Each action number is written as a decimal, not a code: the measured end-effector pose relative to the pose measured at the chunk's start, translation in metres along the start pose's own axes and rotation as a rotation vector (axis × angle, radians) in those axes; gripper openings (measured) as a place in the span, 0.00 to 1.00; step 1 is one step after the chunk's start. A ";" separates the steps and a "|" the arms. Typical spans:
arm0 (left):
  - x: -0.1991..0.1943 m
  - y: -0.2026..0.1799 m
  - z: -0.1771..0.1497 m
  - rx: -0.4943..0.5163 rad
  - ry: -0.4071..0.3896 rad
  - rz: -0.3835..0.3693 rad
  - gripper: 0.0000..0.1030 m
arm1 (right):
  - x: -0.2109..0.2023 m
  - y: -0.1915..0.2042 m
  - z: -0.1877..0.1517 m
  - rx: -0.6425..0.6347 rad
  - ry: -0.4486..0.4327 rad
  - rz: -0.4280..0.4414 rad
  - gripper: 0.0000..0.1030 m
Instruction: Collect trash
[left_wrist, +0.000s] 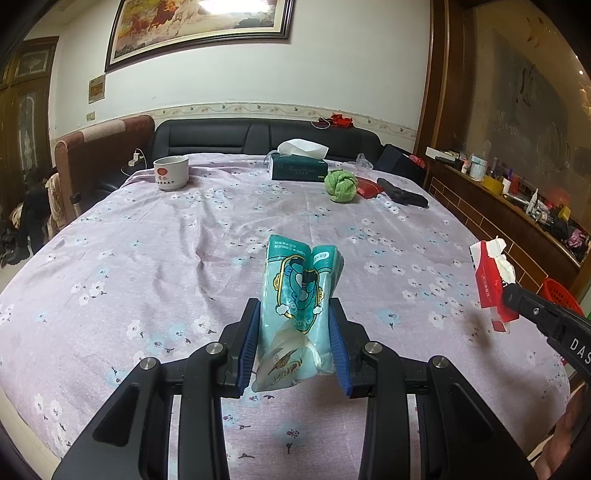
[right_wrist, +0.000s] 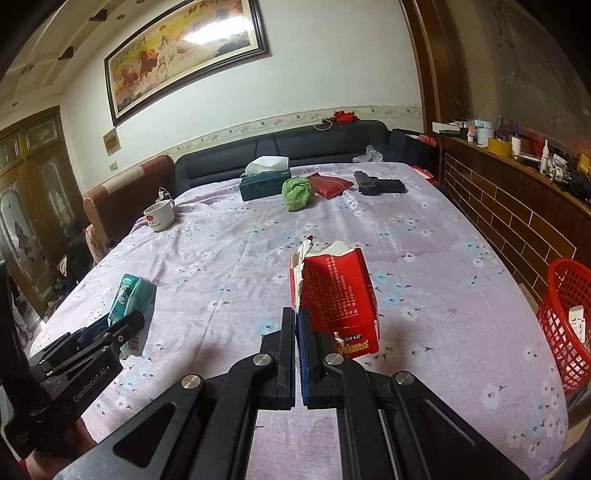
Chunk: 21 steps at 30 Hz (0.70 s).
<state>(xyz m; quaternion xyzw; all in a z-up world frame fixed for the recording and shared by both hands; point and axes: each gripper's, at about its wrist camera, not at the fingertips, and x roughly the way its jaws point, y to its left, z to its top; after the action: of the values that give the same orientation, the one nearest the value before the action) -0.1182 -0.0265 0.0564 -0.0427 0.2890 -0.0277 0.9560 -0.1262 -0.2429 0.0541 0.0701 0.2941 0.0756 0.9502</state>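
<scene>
Lilac floral cloth (left_wrist: 155, 258) covers the whole table; its near edge is cut off by the gripper frames in both views. From left to right along the far side stand a white mug (left_wrist: 171, 172), a dark green tissue box (left_wrist: 299, 168), a green cloth ball (left_wrist: 340, 185), a red pouch (right_wrist: 330, 185) and a black pistol-shaped object (right_wrist: 378, 186), the pouch partly hidden behind the ball in the left view. Nearer, at left, the left gripper (left_wrist: 293, 339) is clenched on a teal tissue packet (left_wrist: 301, 291), whose lower end is crumpled and unreadable between the blue pads (left_wrist: 248, 347). At centre, the right gripper (right_wrist: 297, 347) pinches one torn side wall of a red carton (right_wrist: 338, 291); its jaws stand nearly closed, and the carton hangs to their right, clear of the cloth as seen from the left wrist. White paper protrudes from its ripped top. At far right a red mesh basket (right_wrist: 567, 295) stands beside the table, cropped by the frame edge, with a small white item inside too blurred to identify.
</scene>
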 end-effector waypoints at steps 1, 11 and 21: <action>0.000 -0.001 0.000 0.004 0.001 0.002 0.33 | -0.001 -0.002 0.000 0.006 0.000 0.000 0.02; 0.000 -0.026 0.003 0.058 0.002 -0.010 0.33 | -0.013 -0.031 0.003 0.080 -0.015 0.017 0.02; -0.002 -0.069 0.010 0.144 -0.007 -0.032 0.33 | -0.034 -0.074 0.003 0.173 -0.049 0.025 0.02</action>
<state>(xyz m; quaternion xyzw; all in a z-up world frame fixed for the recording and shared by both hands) -0.1165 -0.0948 0.0724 0.0212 0.2820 -0.0637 0.9571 -0.1442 -0.3215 0.0621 0.1575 0.2753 0.0602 0.9465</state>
